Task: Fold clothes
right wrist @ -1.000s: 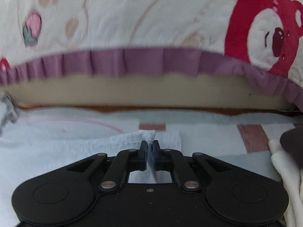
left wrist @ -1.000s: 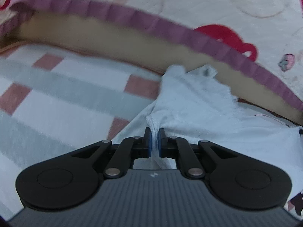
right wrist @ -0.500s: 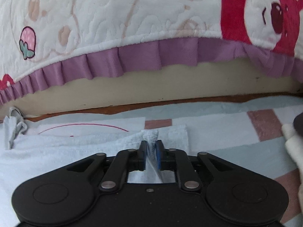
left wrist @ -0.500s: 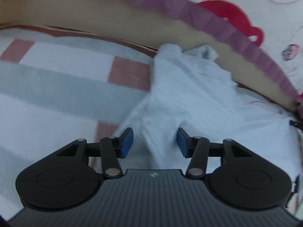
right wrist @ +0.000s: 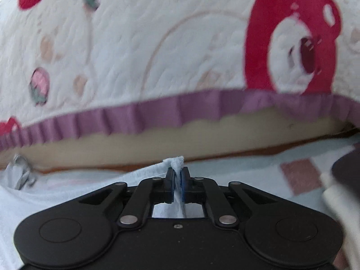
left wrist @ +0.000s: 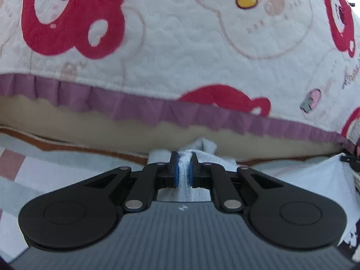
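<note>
Right of the right hand-held gripper (right wrist: 177,181), dark object (right wrist: 346,168), right view only

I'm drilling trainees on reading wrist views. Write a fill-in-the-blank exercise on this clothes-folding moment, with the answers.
1. The left gripper is shut on a bunched fold of the pale ____ garment.
2. The frill along the quilt's lower edge is ____ in colour.
3. The right gripper pinches the garment's edge, so its jaws are ____.
4. The bears printed on the quilt are ____.

Missing words: blue; purple; shut; red
</note>
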Available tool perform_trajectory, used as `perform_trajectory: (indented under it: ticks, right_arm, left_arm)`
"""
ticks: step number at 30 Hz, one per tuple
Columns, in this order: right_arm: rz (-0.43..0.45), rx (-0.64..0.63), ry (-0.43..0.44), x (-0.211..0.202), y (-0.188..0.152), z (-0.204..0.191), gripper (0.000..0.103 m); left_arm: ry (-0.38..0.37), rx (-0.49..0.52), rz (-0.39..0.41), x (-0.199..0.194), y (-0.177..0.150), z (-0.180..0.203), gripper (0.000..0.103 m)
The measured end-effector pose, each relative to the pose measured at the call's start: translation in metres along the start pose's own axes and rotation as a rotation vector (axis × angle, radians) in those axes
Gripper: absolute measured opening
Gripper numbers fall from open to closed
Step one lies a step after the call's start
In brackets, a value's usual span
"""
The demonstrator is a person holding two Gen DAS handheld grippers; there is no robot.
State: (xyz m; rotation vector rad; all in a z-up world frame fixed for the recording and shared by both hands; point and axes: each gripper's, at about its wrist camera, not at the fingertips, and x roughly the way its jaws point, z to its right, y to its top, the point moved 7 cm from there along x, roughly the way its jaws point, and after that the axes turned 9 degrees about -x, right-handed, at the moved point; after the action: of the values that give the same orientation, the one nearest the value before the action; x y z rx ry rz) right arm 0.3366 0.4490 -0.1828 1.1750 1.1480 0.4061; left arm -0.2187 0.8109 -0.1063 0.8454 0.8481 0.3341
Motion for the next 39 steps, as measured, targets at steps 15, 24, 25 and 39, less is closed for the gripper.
perform_trajectory:
  ticks: [15, 24, 25, 39]
  right_arm:
    - [-0.097, 0.001, -0.086, -0.081, -0.064, -0.035, 0.047]
    - [-0.222, 0.22, 0.016, -0.147, -0.141, -0.027, 0.05]
    - [-0.238, 0.262, 0.026, -0.15, -0.152, -0.028, 0.05]
    - [-0.085, 0.599, 0.001, -0.126, -0.155, -0.016, 0.067]
  left_arm:
    - [0.327, -0.341, -0.074, -0.06, -0.103, -0.048, 0.05]
    - [0.232, -0.726, -0.159, -0.123, -0.172, -0.079, 0.048]
    - [0.225, -0.729, -0.161, -0.121, -0.176, -0.075, 0.048]
    - [0.174, -0.769, 0.095, -0.083, -0.155, -0.087, 0.006]
